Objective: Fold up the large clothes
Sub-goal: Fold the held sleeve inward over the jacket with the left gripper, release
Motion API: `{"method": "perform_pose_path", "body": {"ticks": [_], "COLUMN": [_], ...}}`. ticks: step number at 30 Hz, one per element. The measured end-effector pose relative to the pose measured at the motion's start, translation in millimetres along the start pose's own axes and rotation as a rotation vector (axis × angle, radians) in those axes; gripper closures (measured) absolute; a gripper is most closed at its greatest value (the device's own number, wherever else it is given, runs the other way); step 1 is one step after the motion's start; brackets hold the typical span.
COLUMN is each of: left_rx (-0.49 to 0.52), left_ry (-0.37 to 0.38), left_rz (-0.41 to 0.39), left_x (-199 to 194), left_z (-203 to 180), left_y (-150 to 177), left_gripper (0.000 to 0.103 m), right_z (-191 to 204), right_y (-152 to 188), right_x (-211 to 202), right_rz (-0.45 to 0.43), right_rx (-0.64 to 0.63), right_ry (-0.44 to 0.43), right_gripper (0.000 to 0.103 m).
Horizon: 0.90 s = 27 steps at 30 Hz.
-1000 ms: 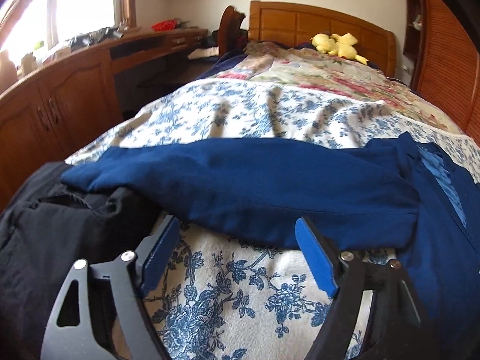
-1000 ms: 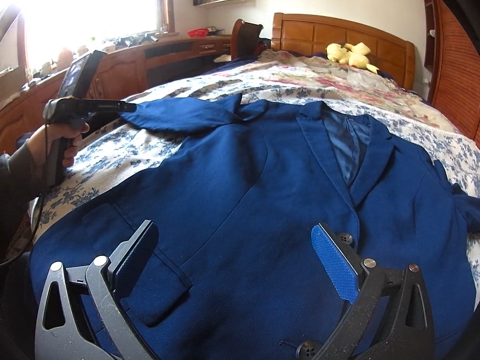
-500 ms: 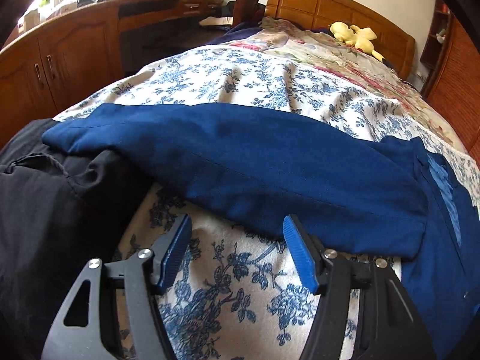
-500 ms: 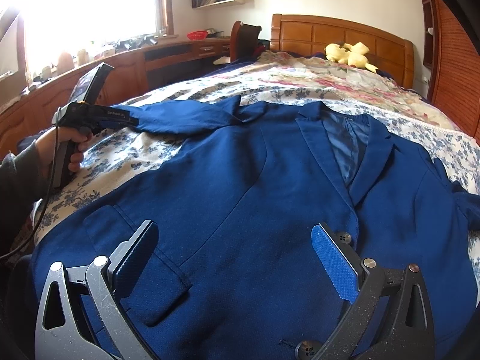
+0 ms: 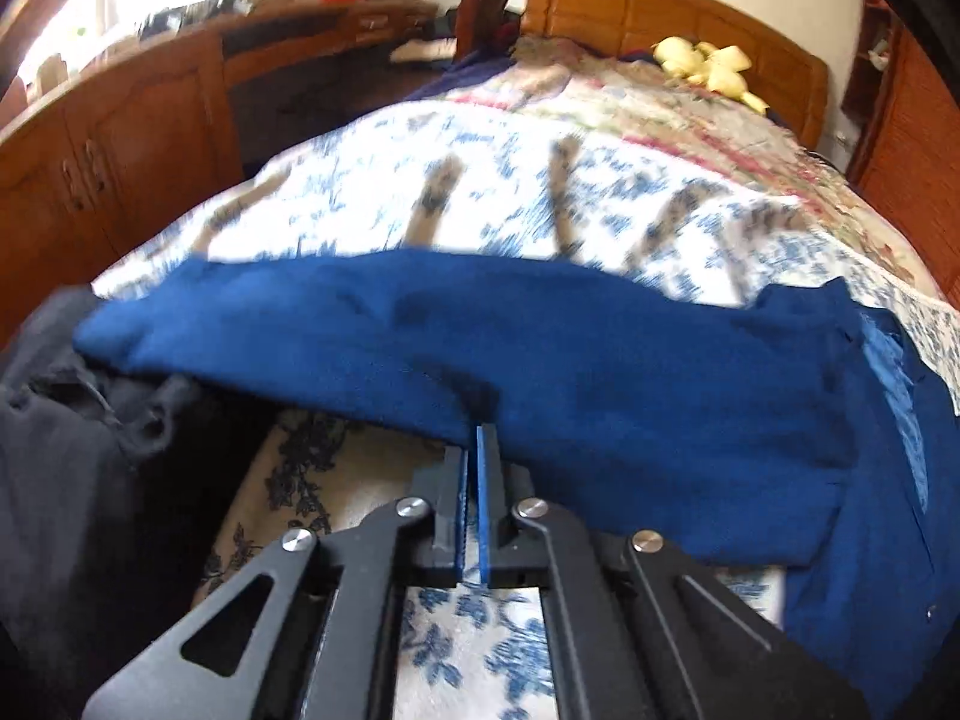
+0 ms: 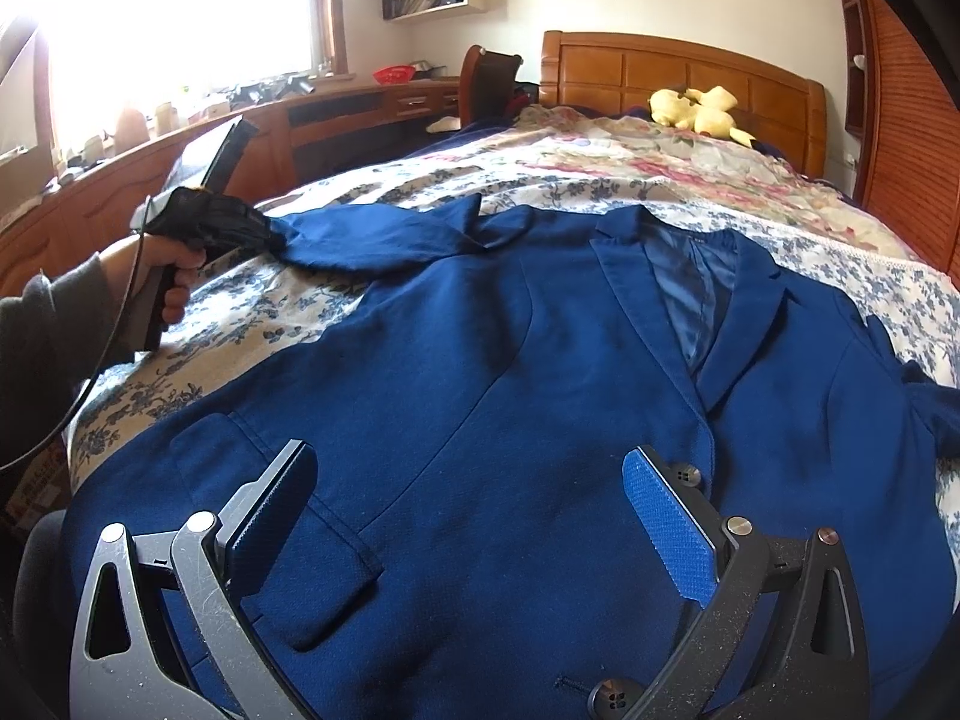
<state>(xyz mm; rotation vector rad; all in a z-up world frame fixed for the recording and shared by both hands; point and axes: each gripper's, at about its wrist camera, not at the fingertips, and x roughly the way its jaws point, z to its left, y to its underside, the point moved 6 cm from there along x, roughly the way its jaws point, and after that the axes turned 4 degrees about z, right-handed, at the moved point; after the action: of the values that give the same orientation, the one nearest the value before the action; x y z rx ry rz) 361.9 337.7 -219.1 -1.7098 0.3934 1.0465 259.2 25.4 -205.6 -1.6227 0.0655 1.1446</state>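
Left gripper [image 5: 478, 429] jaws together, pinching the near edge of the jacket sleeve [image 5: 540, 378]; a small fold of blue cloth sits right at the pad tips. Right gripper [image 6: 471, 483] jaws wide apart, hovering over the lower front of the jacket [image 6: 510, 390], nothing between the pads.

Jacket is dark blue, laid flat and face up across the foot end of the bed [image 6: 870, 252], lapels and lighter lining toward the headboard [image 6: 678, 69], pocket flap and buttons nearest the right gripper. The sleeve stretches out sideways toward the left edge of the bed, lying on the blue-flowered bedspread [image 5: 510, 198]. In the right wrist view a hand [image 6: 162, 267] with a dark sleeve holds the left gripper at the sleeve's cuff end.

A black garment [image 5: 66, 420] is bunched at the left edge of the bed, under the cuff end of the sleeve. Yellow plush toy [image 6: 699, 105] lies by the headboard. Wooden cabinets [image 5: 120, 138] run along the wall left of the bed, below a bright window [image 6: 168, 18]. Left wrist view is motion-blurred.
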Motion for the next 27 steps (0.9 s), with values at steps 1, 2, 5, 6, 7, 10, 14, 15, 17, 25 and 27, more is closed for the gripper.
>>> {"method": "perform_pose_path", "body": {"ticks": [1,2,5,6,7,10,14,15,17,25,27], "left_rx": [0.011,0.035,0.092,0.114,0.133,0.184,0.237,0.243,0.266,0.280,0.274], "left_ry": [-0.003,-0.002,0.024,0.036,0.054,0.087,0.072,0.070,0.063,0.100,0.116], "left_rz": [-0.008,-0.022,-0.062,-0.071,-0.080,-0.091,-0.107,-0.106,-0.098,-0.109,-0.115], "left_x": [-5.4,-17.8,-50.1,-60.8,-71.4,-92.7,-114.3,-116.2,-120.4,-140.7,-146.4], "left_z": [-3.3,-12.1,-36.4,-45.2,-54.2,-76.8,-93.1,-93.1,-91.3,-67.3,-63.7], "left_y": [-2.6,-5.9,-13.2,-14.8,-14.3,-9.5,5.0,7.0,15.0,37.8,42.4], "left_gripper": [0.103,0.103,0.103,0.103,0.103,0.103,0.103,0.102,0.097,0.067,0.064], "right_z": [-0.2,-0.1,0.2,-0.1,-0.7,-3.1,-2.3,-2.1,-1.7,-0.6,0.1], "right_y": [-0.3,-0.4,-1.2,-1.4,-1.9,-2.4,-2.6,-2.2,-1.7,-0.3,-0.3], "right_x": [-0.3,-1.0,-5.7,-6.5,-7.5,-8.2,-10.1,-10.5,-11.4,-12.6,-11.9], "right_rz": [-0.001,-0.004,-0.021,-0.026,-0.030,-0.033,-0.044,-0.046,-0.050,-0.056,-0.053], "right_rx": [0.001,0.002,0.003,0.003,0.006,0.015,0.001,-0.003,-0.010,-0.019,-0.023], "right_ry": [-0.002,-0.004,-0.007,-0.008,-0.010,-0.011,0.004,0.008,0.017,0.024,0.026], "right_gripper": [0.000,0.000,0.000,0.000,0.000,0.000,0.000,0.000,0.000,0.000,0.000]}}
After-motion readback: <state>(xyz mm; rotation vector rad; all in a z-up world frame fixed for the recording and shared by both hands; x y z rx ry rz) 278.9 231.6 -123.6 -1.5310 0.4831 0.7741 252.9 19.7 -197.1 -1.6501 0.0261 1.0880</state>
